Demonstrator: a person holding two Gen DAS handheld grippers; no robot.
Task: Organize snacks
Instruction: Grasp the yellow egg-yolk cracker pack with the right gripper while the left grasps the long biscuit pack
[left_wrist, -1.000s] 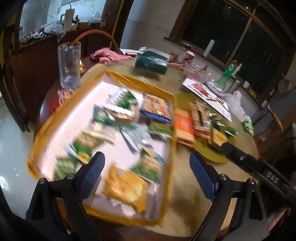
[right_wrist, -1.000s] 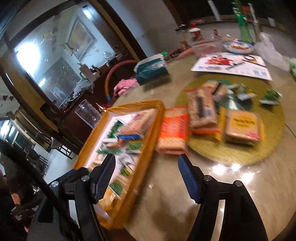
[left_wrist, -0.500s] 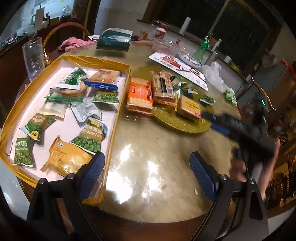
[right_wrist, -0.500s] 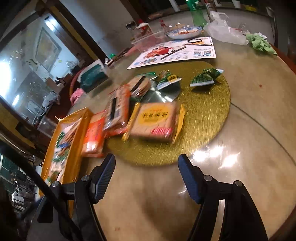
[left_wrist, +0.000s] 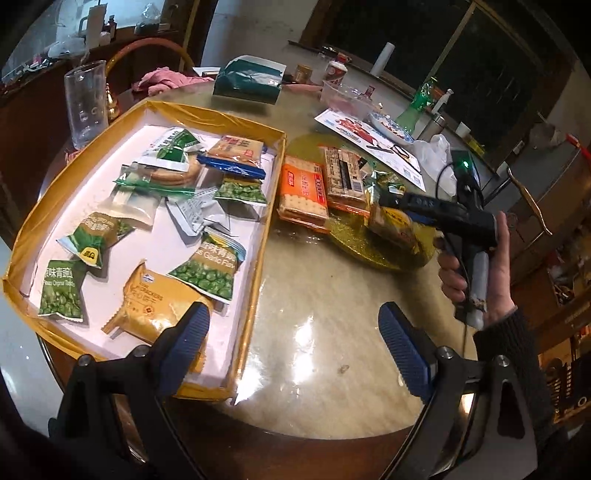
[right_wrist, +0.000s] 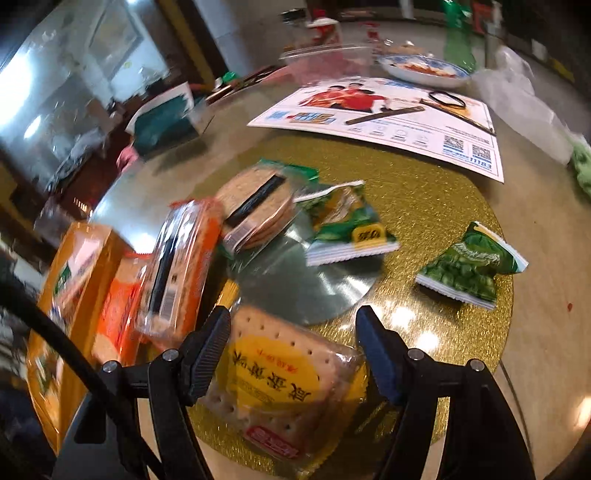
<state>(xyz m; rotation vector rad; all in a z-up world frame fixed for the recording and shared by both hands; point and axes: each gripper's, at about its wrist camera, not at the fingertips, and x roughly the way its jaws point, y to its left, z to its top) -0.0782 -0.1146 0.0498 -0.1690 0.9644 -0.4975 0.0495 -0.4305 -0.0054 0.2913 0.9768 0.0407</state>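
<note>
Cracker pack (right_wrist: 280, 384) on round mat (right_wrist: 424, 192), right of tray (left_wrist: 258, 258)

One gold tray (left_wrist: 275, 192), at the left of the left wrist view, is holding about nine snack packets. One gold mat (right_wrist: 436, 206) is carrying two green pea packets (right_wrist: 463, 267) in the right wrist view, and one glass (left_wrist: 85, 105) is standing upper left.

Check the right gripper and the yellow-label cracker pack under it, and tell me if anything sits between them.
Nothing visible does. The right gripper is open, its fingers astride the yellow-label cracker pack on the gold mat, with the pack's top bare. The orange-wrapped cracker stack lies close on the left but outside the fingers.
</note>
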